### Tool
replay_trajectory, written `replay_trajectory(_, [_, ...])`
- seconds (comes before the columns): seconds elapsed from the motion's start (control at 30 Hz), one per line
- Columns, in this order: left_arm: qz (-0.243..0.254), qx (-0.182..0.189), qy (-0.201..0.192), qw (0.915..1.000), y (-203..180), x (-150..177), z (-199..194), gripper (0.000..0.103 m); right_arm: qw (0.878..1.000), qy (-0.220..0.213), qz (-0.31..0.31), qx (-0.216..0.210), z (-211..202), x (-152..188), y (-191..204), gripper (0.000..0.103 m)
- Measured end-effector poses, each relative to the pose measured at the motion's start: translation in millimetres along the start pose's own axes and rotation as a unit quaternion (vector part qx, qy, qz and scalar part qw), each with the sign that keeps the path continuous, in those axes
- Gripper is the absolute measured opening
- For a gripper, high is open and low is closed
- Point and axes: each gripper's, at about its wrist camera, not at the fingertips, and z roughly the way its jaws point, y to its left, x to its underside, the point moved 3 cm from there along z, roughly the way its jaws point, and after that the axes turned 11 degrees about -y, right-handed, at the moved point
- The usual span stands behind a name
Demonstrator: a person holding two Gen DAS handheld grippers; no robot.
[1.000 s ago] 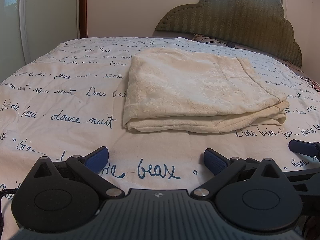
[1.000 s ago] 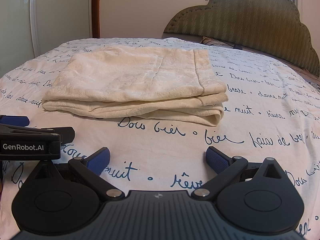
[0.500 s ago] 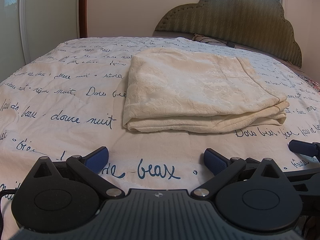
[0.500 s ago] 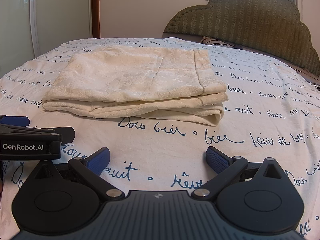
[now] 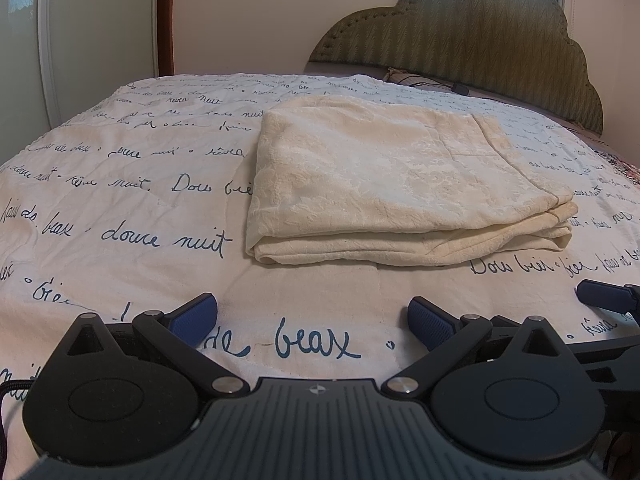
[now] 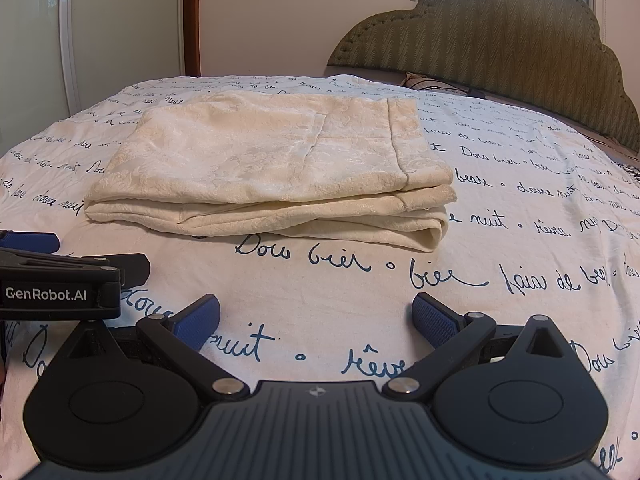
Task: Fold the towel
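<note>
Towel (image 5: 396, 184) sits folded on the bed (image 5: 120, 208), both grippers' fingers (image 5: 194, 318) spread wide, holding nothing.

**No movement across the last second**

I am seeing nothing changing: I am holding both grippers exactly where they were, the picture in each wrist view is matching the earlier ones, and nothing on the bed is shifting or creasing differently.

Left gripper (image 5: 313, 322) level and low, jaws spread wide, holding nothing, right gripper (image 6: 316, 320) just beside it, equally wide, empty
</note>
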Motion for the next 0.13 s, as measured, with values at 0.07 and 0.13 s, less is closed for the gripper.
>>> replay_trajectory(0.07, [-0.001,0.002,0.0,1.0,0.8,0.0,0.6,0.103,1.0,0.0,0.001,0.0,-0.1,-0.1,0.1,0.103])
replay_trajectory(0.13, [-0.001,0.002,0.0,1.0,0.9,-0.1,0.9,0.103,1.0,0.001,0.001,-0.001,-0.2,-0.3,0.5,0.103])
